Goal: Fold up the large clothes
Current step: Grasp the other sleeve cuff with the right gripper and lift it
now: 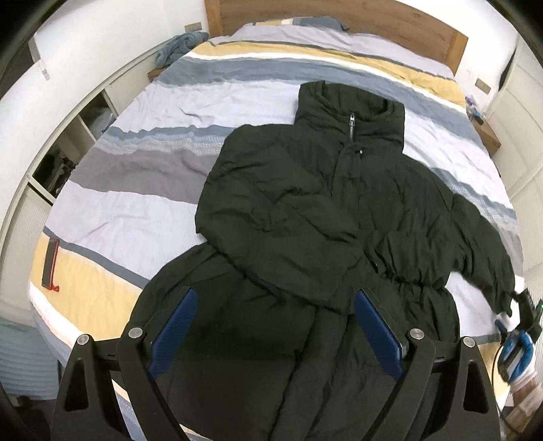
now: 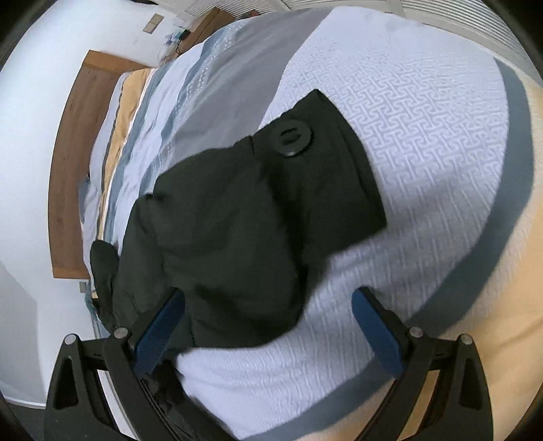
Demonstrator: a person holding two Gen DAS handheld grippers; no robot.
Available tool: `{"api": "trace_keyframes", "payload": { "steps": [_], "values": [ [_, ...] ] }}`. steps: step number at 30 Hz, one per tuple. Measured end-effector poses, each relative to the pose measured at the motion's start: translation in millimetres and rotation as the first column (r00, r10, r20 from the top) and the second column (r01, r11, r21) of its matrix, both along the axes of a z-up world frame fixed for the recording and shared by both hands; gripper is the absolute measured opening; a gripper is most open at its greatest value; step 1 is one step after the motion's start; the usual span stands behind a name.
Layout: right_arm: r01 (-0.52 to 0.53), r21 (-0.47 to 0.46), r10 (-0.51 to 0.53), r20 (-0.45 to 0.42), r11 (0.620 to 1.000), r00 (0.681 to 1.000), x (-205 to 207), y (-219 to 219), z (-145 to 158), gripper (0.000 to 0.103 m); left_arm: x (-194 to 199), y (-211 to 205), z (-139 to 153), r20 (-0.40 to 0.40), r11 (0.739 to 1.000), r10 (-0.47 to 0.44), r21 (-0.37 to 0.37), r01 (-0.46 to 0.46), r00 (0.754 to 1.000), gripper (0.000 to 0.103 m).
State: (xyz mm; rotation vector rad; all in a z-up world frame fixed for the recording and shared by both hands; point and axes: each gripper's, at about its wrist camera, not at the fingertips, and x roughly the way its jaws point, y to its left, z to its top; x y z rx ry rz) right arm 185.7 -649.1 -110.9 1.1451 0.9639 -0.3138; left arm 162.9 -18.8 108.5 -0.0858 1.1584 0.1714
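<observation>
Striped bedding [image 1: 142,203] covers the bed, and a black puffer jacket [image 1: 305,210] lies across its near half, collar toward the headboard [image 1: 339,20], 1 sleeve already folded over the chest. Both grippers, left gripper [image 1: 275,336] and right gripper [image 2: 268,329], gape wide, holding nothing. The other sleeve's cuff [image 2: 322,159] lies near the bed's side edge. Padded and slippery, it looks best pinched at the cuff.
</observation>
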Motion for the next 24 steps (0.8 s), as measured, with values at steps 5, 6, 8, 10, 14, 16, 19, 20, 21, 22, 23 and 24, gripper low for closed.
{"api": "trace_keyframes", "payload": {
  "steps": [5, 6, 8, 10, 14, 16, 19, 20, 21, 22, 23, 24],
  "values": [
    [0.033, 0.052, -0.033, -0.001, 0.998, 0.999, 4, -10, -10, 0.058, 1, -11, -5, -0.013, 1.0, -0.022, 0.006, 0.022, 1.0, 0.092],
    [0.041, 0.071, -0.041, 0.005, 0.997, 0.999, 5, -12, -12, 0.053, 1, -13, -6, -0.015, 1.0, -0.028, 0.006, 0.028, 0.999, 0.092],
    [0.04, 0.1, -0.043, 0.023, 0.994, 0.999, 8, -15, -14, 0.033, 0, -17, -6, -0.018, 0.999, -0.037, 0.004, 0.038, 0.999, 0.092],
    [0.019, 0.087, -0.022, 0.026, 0.996, 0.999, 13, -14, -10, 0.025, 0, -18, -6, -0.017, 0.999, -0.045, 0.004, 0.045, 0.999, 0.092],
    [-0.019, 0.031, 0.018, 0.039, 0.999, 0.999, 27, -11, 8, 0.012, -5, -14, -3, -0.008, 0.999, -0.036, -0.008, 0.036, 0.999, 0.092],
    [-0.038, -0.004, 0.038, 0.048, 0.999, 0.998, 31, -9, 19, 0.011, -8, -8, -1, 0.0, 1.0, -0.024, -0.015, 0.024, 1.0, 0.092],
    [-0.09, -0.087, 0.096, 0.063, 0.992, 0.993, 43, -3, 45, 0.01, -13, -2, 2, 0.011, 1.0, -0.005, -0.023, 0.005, 1.0, 0.092],
    [-0.112, -0.118, 0.121, 0.069, 0.987, 0.99, 49, 1, 55, 0.01, -15, -1, 2, 0.014, 1.0, 0.0, -0.024, 0.0, 1.0, 0.092],
    [-0.129, -0.142, 0.141, 0.077, 0.981, 0.987, 49, 4, 63, 0.01, -17, 2, 2, 0.016, 1.0, 0.007, -0.026, -0.006, 1.0, 0.092],
    [-0.144, -0.166, 0.159, 0.085, 0.976, 0.984, 51, 7, 72, 0.01, -18, 5, 3, 0.018, 0.999, 0.014, -0.029, -0.014, 1.0, 0.092],
    [-0.162, -0.198, 0.183, 0.096, 0.967, 0.978, 57, 12, 83, 0.01, -20, 7, 3, 0.02, 0.999, 0.019, -0.031, -0.019, 1.0, 0.092],
    [-0.173, -0.217, 0.2, 0.106, 0.961, 0.974, 59, 15, 92, 0.01, -22, 9, 4, 0.023, 0.999, 0.026, -0.033, -0.026, 0.999, 0.092]
  ]
}}
